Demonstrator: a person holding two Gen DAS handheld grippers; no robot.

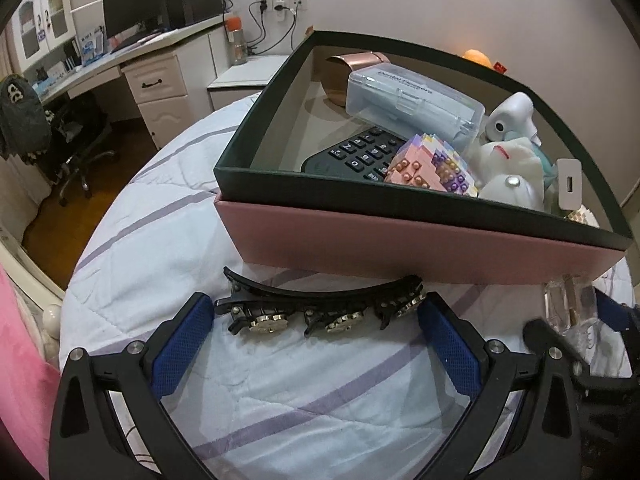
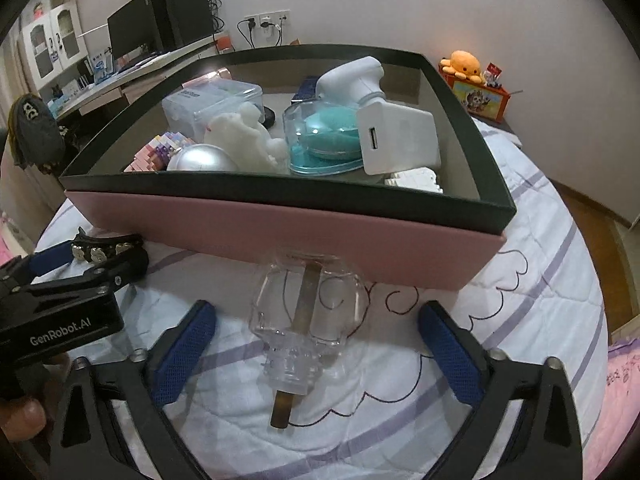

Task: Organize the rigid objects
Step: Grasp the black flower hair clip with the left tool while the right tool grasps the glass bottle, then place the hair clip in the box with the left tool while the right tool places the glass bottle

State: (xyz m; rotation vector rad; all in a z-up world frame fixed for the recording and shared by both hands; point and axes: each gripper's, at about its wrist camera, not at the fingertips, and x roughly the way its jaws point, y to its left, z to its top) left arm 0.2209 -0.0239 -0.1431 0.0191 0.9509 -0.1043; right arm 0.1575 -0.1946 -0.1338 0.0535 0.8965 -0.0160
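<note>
A black hair clip (image 1: 320, 304) with gold studs lies on the striped bedsheet just in front of the pink box (image 1: 400, 240). My left gripper (image 1: 316, 308) is open, and its blue fingertips (image 1: 188, 332) flank the clip's two ends. A clear glass bottle (image 2: 308, 320) with a brown wick lies on the sheet between the wide-apart pads of my right gripper (image 2: 316, 312), which is open and not touching it. The box (image 2: 280, 236) has a dark green rim and holds a calculator (image 1: 360, 152), a flosser case (image 1: 412, 100), pink bricks (image 1: 424, 168) and a white charger (image 2: 396, 140).
The box fills the far side of the bed. A desk with a monitor (image 1: 132, 4) and an office chair (image 1: 76, 136) stand at the left, beyond the bed edge. An orange plush (image 2: 466, 62) sits on a colourful box at the back right. Wooden floor lies right of the bed.
</note>
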